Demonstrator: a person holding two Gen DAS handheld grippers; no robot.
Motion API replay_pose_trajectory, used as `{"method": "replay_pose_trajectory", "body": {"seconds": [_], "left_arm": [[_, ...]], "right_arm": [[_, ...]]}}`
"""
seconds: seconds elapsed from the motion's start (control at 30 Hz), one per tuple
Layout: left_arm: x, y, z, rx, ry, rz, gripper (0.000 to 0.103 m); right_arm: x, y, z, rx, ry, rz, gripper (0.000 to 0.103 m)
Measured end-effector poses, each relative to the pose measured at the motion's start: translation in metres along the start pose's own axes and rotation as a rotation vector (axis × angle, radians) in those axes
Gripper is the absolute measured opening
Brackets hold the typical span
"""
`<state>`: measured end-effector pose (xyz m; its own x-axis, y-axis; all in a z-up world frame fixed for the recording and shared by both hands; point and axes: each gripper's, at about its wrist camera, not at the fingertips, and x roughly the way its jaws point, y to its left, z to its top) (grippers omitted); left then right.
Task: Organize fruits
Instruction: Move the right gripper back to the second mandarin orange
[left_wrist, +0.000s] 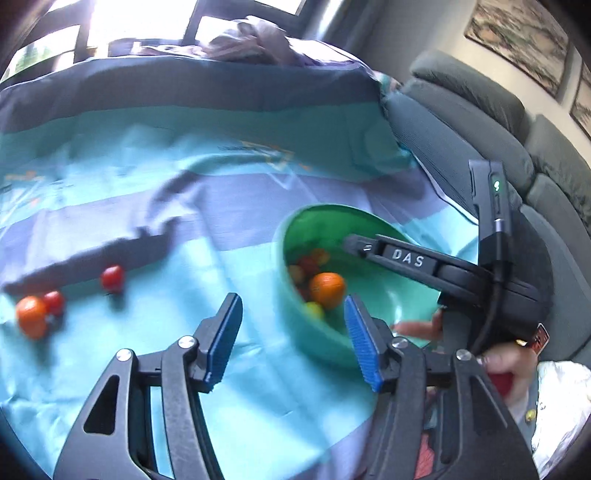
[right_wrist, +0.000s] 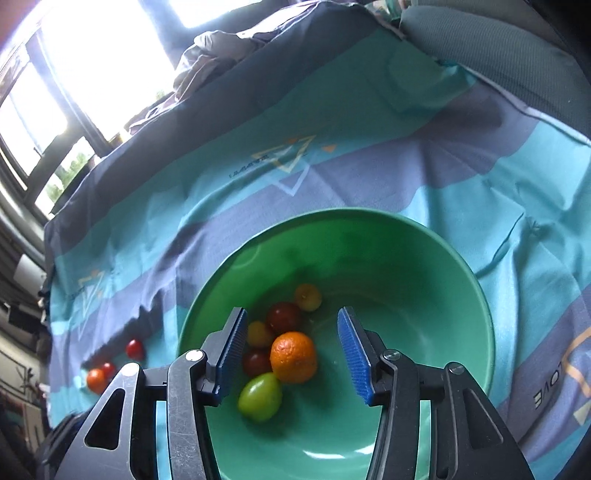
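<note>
A green bowl (right_wrist: 424, 266) sits on the teal and purple cloth; it also shows in the left wrist view (left_wrist: 314, 229). In it lie an orange (right_wrist: 293, 356), a green tomato (right_wrist: 259, 397), red tomatoes (right_wrist: 283, 316) and yellow ones (right_wrist: 307, 296). My right gripper (right_wrist: 291, 354) is open and empty above the bowl; its body (left_wrist: 406, 258) reaches over the bowl. My left gripper (left_wrist: 291, 332) is open and empty, left of the bowl's near rim. On the cloth to the left lie an orange (left_wrist: 32, 316) and two red tomatoes (left_wrist: 112, 277), (left_wrist: 54, 302).
A grey sofa (left_wrist: 480, 110) runs along the right side. Bundled cloth (left_wrist: 251, 37) lies at the far edge by the windows. The person's hand (left_wrist: 506, 365) shows at lower right.
</note>
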<state>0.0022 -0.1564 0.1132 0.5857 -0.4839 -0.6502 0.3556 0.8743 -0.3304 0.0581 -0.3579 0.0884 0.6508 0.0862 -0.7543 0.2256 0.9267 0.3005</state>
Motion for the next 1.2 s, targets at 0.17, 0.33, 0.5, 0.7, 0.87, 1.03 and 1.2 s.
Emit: {"method": "replay_pose_trajectory", "body": {"seconds": [0.17,0.33,0.5,0.7,0.87,1.03,1.2], "left_arm": [[-0.059,0.062,-0.025,-0.078,-0.056,0.175,0.06],[-0.093,0.122,-0.051,-0.206,-0.117,0.264,0.062],[-0.097,0.173,-0.066,-0.329,-0.115,0.311,0.062],[-0.105,0.206,-0.071,-0.449,-0.109,0.313,0.062],[-0.112,0.214,-0.073,-0.467,-0.121,0.344,0.062],[-0.117,0.225,-0.073,-0.499,-0.119,0.383,0.062],[-0.121,0.231,-0.075,-0.506,-0.111,0.405,0.064]], "right_arm": [[0.019,0.025,-0.006,-0.074,0.002,-0.11,0.052],[0.042,0.047,-0.016,-0.233,0.025,-0.292,0.052],[0.038,0.056,-0.025,-0.298,-0.017,-0.346,0.052],[0.022,0.076,-0.039,-0.338,0.018,-0.184,0.052],[0.008,0.1,-0.053,-0.404,0.054,-0.134,0.052],[-0.037,0.147,-0.065,-0.485,-0.056,-0.121,0.052],[-0.014,0.21,-0.074,-0.431,0.229,0.295,0.056]]}}
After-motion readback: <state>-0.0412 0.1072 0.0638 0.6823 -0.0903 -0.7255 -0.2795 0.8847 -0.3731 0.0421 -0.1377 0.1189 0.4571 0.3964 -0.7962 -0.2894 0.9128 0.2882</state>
